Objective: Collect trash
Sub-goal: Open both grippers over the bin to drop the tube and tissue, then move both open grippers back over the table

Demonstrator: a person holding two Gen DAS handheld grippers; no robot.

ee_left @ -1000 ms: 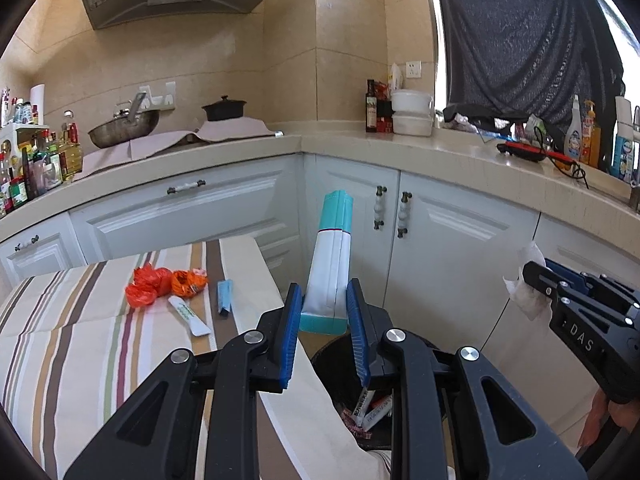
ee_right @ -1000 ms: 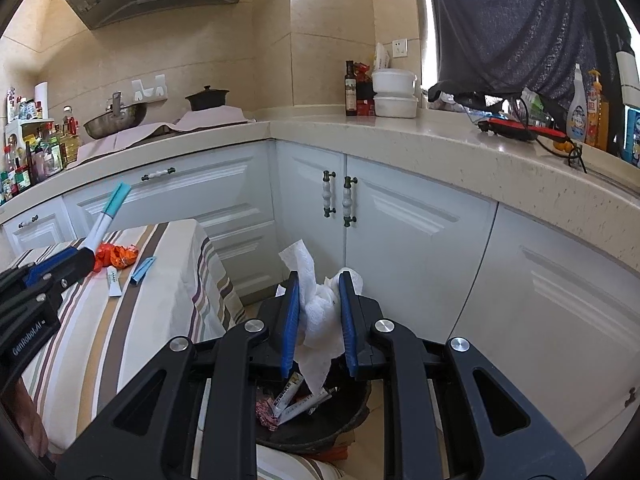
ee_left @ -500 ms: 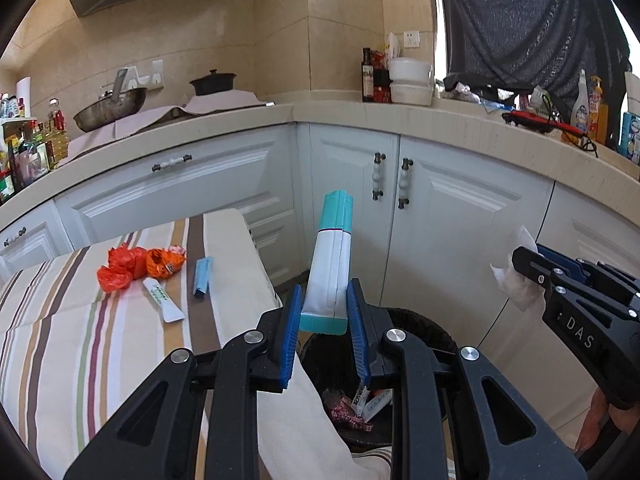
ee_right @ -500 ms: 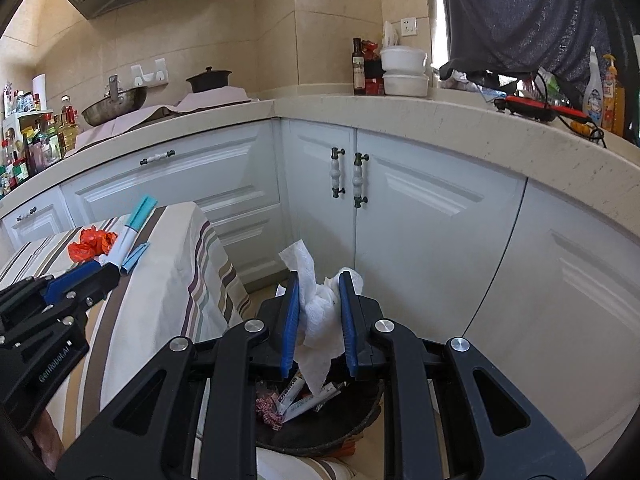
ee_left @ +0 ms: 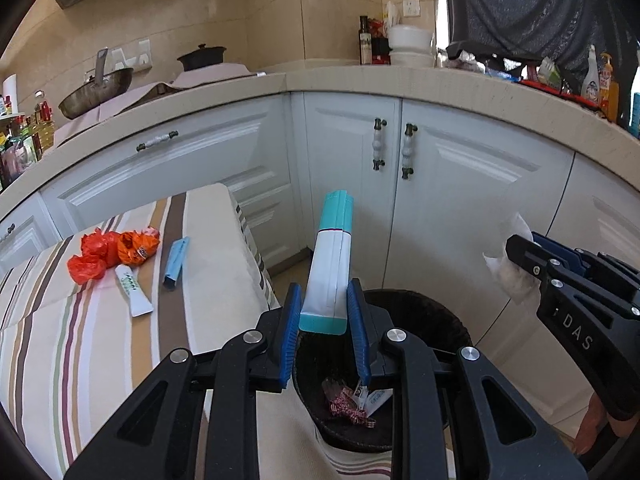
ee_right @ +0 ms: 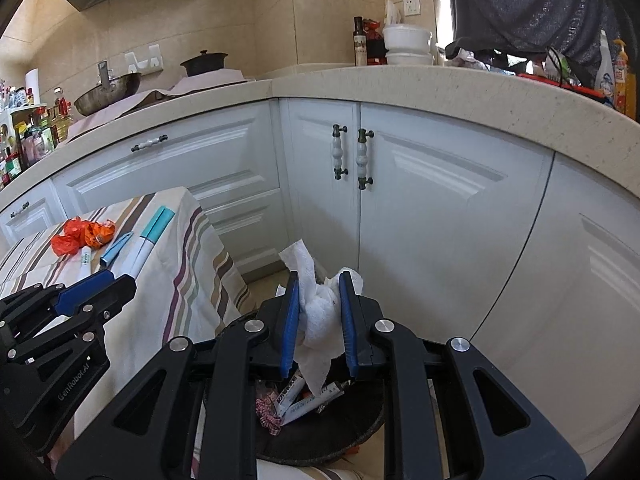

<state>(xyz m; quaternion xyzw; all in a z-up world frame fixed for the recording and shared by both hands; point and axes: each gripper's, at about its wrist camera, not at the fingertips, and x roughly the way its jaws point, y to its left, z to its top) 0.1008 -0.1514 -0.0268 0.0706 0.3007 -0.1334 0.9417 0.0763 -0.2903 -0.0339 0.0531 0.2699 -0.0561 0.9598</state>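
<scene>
Lowest in the left wrist view, the left gripper [ee_left: 324, 316] is clamped on the bottom end of a white and teal tube [ee_left: 329, 264], which stands nearly upright between the blue pads [ee_left: 289, 332]. Directly under it, in the lower centre of the frame, sits a dark round bin [ee_left: 440, 320] with a few wrappers [ee_left: 352, 400] lying in its bottom.

In the right wrist view the right gripper [ee_right: 319, 312] is closed on a crumpled white paper towel [ee_right: 320, 312], one loose corner sticking up and another hanging down over the same bin [ee_right: 320, 440]. The wrappers [ee_right: 296, 400] show just below the towel. The left gripper [ee_right: 92, 288] appears at the left edge of this frame with the tube [ee_right: 150, 240] slanting up out of it. The right gripper [ee_left: 532, 256] with its towel [ee_left: 512, 276] shows at the right edge of the left wrist view.

Left of the bin is a table under a striped cloth [ee_left: 100, 340]. On it, in the left middle of the frame, lie crumpled orange wrappers [ee_left: 112, 250], a small white tube [ee_left: 134, 292] touching them, and a light blue packet [ee_left: 176, 258] just beside that.

Beyond stand white cabinets [ee_left: 352, 148] under a beige counter [ee_left: 440, 80]. Up there are a wok [ee_left: 96, 92] in the upper left, a dark pot [ee_left: 202, 56], and a bottle [ee_left: 364, 42] near stacked white containers [ee_left: 410, 46].
</scene>
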